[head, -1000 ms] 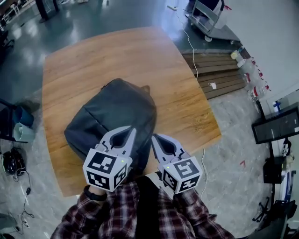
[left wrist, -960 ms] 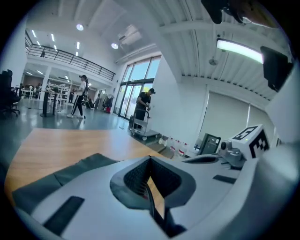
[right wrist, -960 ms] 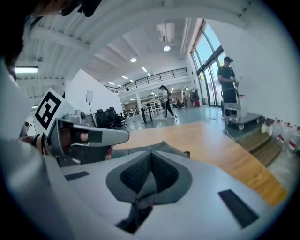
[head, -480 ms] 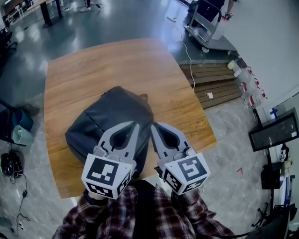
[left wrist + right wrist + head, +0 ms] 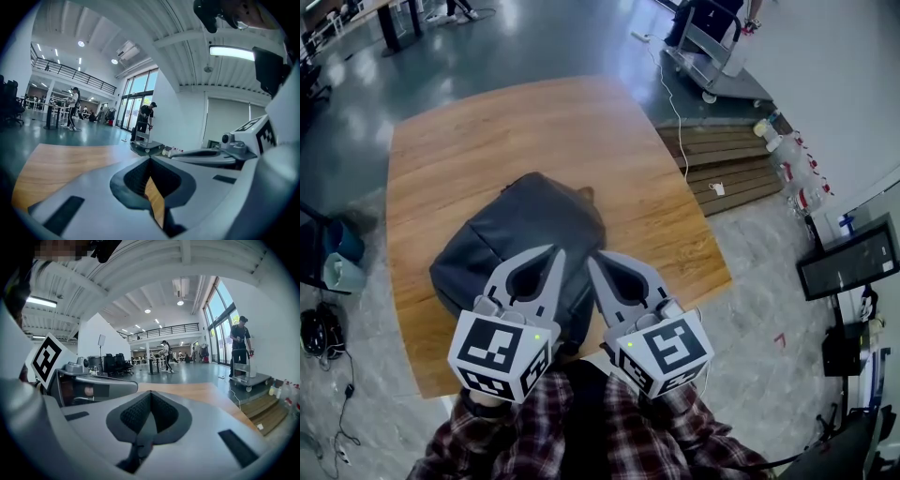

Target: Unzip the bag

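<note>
A dark grey backpack lies flat on the wooden table, its zip closed as far as I can see. My left gripper is shut and empty, its tip over the bag's near right part. My right gripper is beside it, also shut and empty, just off the bag's right edge. In the left gripper view the left gripper points level across the table, with the right gripper's body alongside. In the right gripper view the right gripper points the same way. The bag is hidden in both gripper views.
Wooden pallets lie on the floor right of the table. A person stands with a cart beyond them. A monitor is at the far right. A blue bin and cables are on the floor at the left.
Both grippers have come up a little toward the head camera and shifted slightly left. They stay shut side by side. The bag has not moved.
</note>
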Tool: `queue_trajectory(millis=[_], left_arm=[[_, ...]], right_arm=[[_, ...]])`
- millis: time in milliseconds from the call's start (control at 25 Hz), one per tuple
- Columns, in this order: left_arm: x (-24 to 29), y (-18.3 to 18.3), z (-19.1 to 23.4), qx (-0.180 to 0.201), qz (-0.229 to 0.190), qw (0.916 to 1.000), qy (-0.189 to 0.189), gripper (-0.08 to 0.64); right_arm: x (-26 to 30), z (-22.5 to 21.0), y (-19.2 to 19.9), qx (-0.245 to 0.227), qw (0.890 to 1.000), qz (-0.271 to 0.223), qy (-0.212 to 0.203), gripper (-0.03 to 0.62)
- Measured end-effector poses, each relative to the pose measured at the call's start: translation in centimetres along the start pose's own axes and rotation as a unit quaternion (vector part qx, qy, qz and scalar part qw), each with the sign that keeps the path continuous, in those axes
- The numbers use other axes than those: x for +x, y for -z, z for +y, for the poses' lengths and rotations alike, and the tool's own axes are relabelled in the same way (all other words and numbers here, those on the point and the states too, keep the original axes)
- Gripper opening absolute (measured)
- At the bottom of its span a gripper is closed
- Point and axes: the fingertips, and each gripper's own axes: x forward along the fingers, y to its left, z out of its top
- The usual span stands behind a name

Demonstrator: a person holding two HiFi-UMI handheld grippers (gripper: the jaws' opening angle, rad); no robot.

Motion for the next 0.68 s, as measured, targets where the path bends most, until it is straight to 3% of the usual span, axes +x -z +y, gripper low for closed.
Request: queue_trajectory(millis=[280, 680], left_arm=[[-1.2, 0.0, 0.6, 0.008, 0.001, 0.9999, 0.007, 0.006], [1.0, -1.2, -1.8, 0.018, 0.005, 0.9997, 0.016, 0.006]], right_arm=[[1.1, 1.6, 0.3, 0.008, 1.000, 0.002, 0.000, 0.011], [0.2, -1.1, -0.3, 0.015, 1.000, -0.004, 0.009, 0.010]])
